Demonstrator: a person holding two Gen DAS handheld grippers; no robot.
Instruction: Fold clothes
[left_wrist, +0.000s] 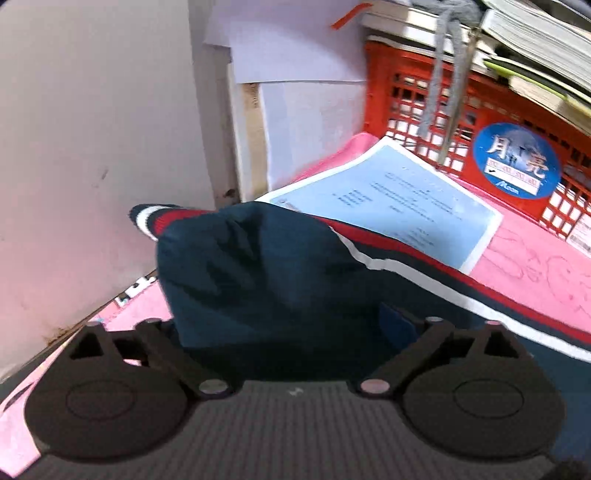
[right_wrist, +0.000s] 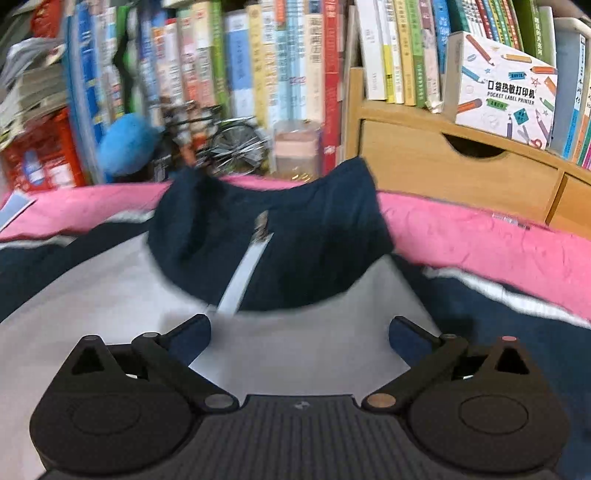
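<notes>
Handling note: your right gripper (right_wrist: 300, 334) is spread wide over the jacket's white panel (right_wrist: 92, 302), nothing pinched. The left gripper (left_wrist: 291, 332) looks spread too, its fingers half buried in navy fabric; I can't tell if it grips. The navy jacket (right_wrist: 269, 236) lies spread on the pink desk mat (right_wrist: 480, 240): soft, light, probably slick shell, so it'll slump. Pinch seams or the striped cuff (left_wrist: 155, 218), which lies by the blue sheet (left_wrist: 388, 199) and red crate (left_wrist: 406, 96).

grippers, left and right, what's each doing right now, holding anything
left gripper: jaws wide, navy jacket sleeve between them, grip cannot be told.
right gripper: open, empty, over the jacket's white panel.
</notes>
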